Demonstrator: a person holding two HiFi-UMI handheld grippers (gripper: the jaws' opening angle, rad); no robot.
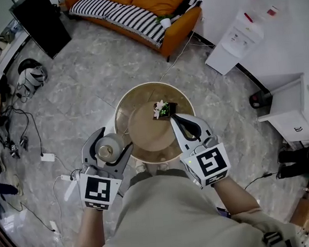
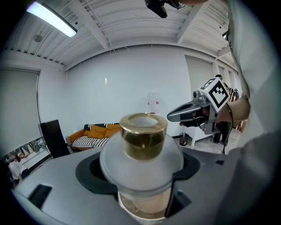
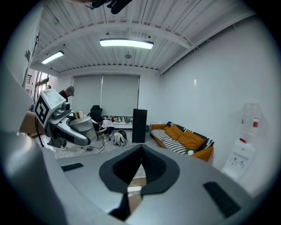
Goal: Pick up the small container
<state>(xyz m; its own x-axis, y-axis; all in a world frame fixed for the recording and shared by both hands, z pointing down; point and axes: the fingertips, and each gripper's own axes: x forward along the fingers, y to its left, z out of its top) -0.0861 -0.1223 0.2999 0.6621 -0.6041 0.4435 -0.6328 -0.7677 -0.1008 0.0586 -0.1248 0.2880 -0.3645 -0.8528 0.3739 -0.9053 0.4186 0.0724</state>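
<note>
The small container (image 1: 109,148) is a frosted round jar with a gold neck. It sits between the jaws of my left gripper (image 1: 111,144), which is shut on it, held above the floor just left of the round beige table (image 1: 144,133). In the left gripper view the container (image 2: 142,151) fills the middle, gold neck up. My right gripper (image 1: 173,119) is over the table's right part, jaws shut with nothing between them. Its tips meet in the right gripper view (image 3: 139,154), where the held container (image 3: 83,124) shows at the left.
A small green-and-white plant ornament (image 1: 162,110) lies on the table near the right gripper's tip. An orange sofa (image 1: 144,8) with a striped blanket stands at the back, a water dispenser (image 1: 238,37) and a white cabinet (image 1: 290,111) at the right. Cables (image 1: 36,152) run over the floor at the left.
</note>
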